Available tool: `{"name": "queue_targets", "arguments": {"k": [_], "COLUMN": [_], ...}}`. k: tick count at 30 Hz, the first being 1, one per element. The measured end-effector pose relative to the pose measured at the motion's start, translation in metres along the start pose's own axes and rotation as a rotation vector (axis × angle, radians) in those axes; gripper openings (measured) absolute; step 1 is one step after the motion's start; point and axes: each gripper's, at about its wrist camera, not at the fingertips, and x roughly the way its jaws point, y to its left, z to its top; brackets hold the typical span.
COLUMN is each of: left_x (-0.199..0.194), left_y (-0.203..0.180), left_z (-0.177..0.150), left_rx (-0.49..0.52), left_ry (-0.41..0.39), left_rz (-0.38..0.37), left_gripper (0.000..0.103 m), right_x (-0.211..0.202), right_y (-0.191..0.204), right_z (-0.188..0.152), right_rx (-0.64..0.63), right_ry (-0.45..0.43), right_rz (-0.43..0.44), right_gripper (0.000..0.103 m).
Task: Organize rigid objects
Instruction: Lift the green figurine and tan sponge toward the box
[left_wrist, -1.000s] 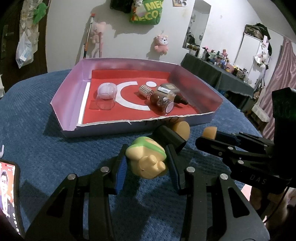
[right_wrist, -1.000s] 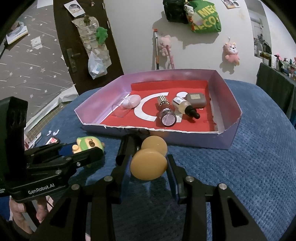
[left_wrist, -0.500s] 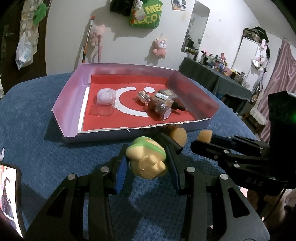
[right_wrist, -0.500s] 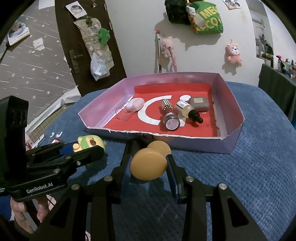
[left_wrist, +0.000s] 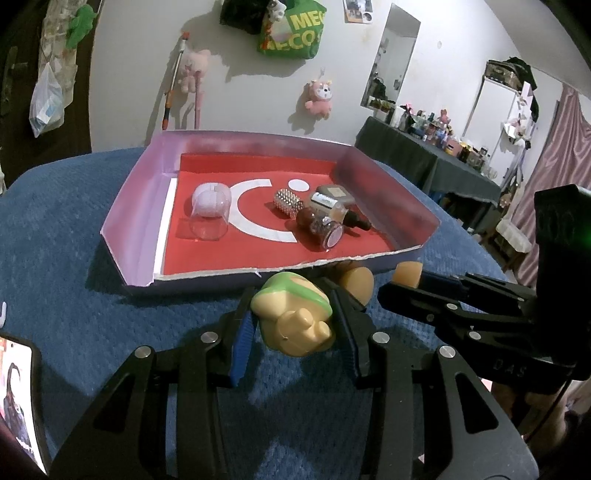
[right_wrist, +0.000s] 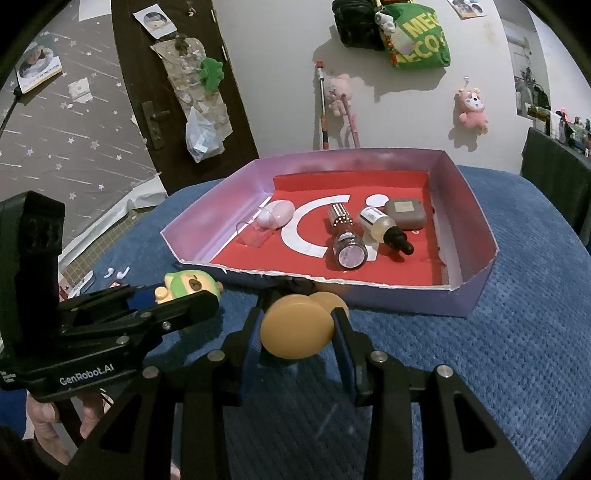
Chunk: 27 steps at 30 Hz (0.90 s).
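The left gripper (left_wrist: 293, 325) was clamped on a green-capped toy (left_wrist: 293, 319), its blue pads pressed to the toy's sides, and the toy hung just above the blue cloth (left_wrist: 74, 295). Just beside it, at about three o'clock in the left wrist view, the right gripper (right_wrist: 299, 328) was clamped on a tan peanut-shaped piece (right_wrist: 295, 330), also clear of the cloth. Both loads sat just short of the near wall of the box (left_wrist: 129, 206), which lay at twelve o'clock from each wrist. Inside it, on the red floor, a clear cup (left_wrist: 210, 214) lay on its side at eleven o'clock, with a studded roller (left_wrist: 286, 201), a brown jar (left_wrist: 321, 230), a dropper bottle (right_wrist: 386, 230) and a brown case (right_wrist: 404, 214) crowded together at one o'clock. The likeliest trouble seemed to be the near wall: a load carried forward too low could catch its torn edge and shove the light box across the cloth. The two grippers were close enough to knock each other if both went in at once. The toy and the tan piece were rounded and smooth, so either could twist or slip out of the pads. Released onto the crowded right side, either might roll the jar or bottle, whereas the floor between cup and roller looked free.
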Motion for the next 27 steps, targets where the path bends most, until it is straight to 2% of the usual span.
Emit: {"name": "queue_targets", "arguments": {"k": [27], "left_x": [0.007], "left_y": [0.005], "left_z": [0.020], "left_rx": [-0.013], "left_ry": [-0.008], "left_rz": [-0.015], "left_gripper": [0.038], "right_x": [0.006], "right_y": [-0.001], "right_z": [0.032], "right_rx": [-0.020], "right_ry": [-0.015], "right_rz": [0.009], "right_gripper": [0.040]}}
